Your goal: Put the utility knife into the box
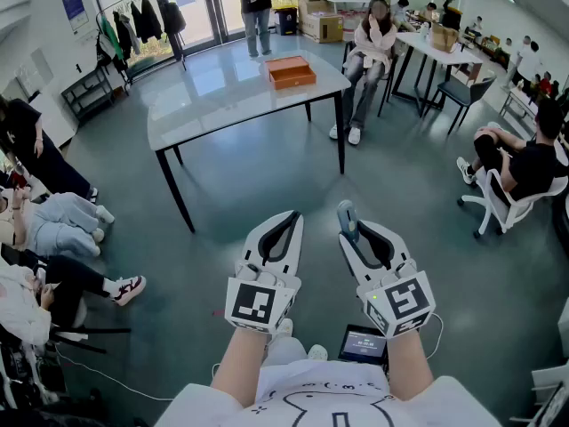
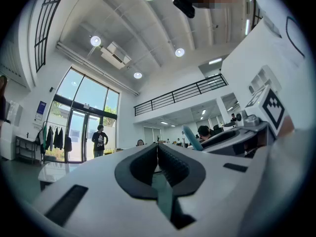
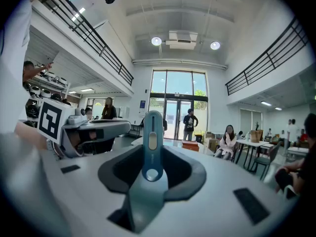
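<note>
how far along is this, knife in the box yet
Not yet. Done: the knife is picked up, and the right gripper is shut on it, its blue end sticking out past the fingers. In hand: carrying it; the left gripper is shut and empty. Left: the orange box sits on the table across the floor, so the walk over and the drop-in remain.

**A:** Where's the table [image 1: 222, 105]?
**B:** Twelve o'clock, ahead of both of the person's hands.
**A:** The box [image 1: 291, 72]?
**B:** On the table, near its far right corner.
**A:** And the utility knife [image 1: 347, 220]?
**B:** Between the right hand-held gripper's [image 1: 356, 229] jaws, at five o'clock from the table. The left hand-held gripper [image 1: 292, 214] is just beside it at nine o'clock.
</note>
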A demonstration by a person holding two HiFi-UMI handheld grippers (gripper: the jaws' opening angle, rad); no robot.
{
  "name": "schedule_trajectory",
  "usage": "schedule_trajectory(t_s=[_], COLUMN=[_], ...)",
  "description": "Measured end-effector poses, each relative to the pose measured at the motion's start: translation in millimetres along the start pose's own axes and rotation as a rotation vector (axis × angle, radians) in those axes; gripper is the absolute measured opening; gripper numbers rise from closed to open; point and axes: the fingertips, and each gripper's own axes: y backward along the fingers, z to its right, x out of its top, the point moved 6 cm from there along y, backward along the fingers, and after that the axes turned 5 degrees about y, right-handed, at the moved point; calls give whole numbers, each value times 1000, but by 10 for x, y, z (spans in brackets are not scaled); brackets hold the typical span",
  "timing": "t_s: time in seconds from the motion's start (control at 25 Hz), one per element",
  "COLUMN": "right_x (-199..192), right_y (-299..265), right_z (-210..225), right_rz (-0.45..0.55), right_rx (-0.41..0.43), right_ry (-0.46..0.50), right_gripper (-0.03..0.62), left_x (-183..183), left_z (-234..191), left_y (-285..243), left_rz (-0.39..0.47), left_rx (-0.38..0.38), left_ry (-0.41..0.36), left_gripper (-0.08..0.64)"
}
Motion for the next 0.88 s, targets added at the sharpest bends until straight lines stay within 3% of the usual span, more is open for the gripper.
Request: schedule_trajectory(t_s=[0.16,0.52,0.88], right_x=[94,108,76], right_y=[-15,-19,-541], right_z=[-60,-120,125], right_rz=[16,20,20], right_rx=[6,50,73], right_ry=[-3,4,15], right_gripper=[130,130,130], left_x=[182,186,66], left_z=[-50,-68,-450], left_y=[92,176,-249], left_rz=[27,26,37], left_rx=[19,51,48], left_ry=[-7,-22,-21], left_gripper=[15,15,15])
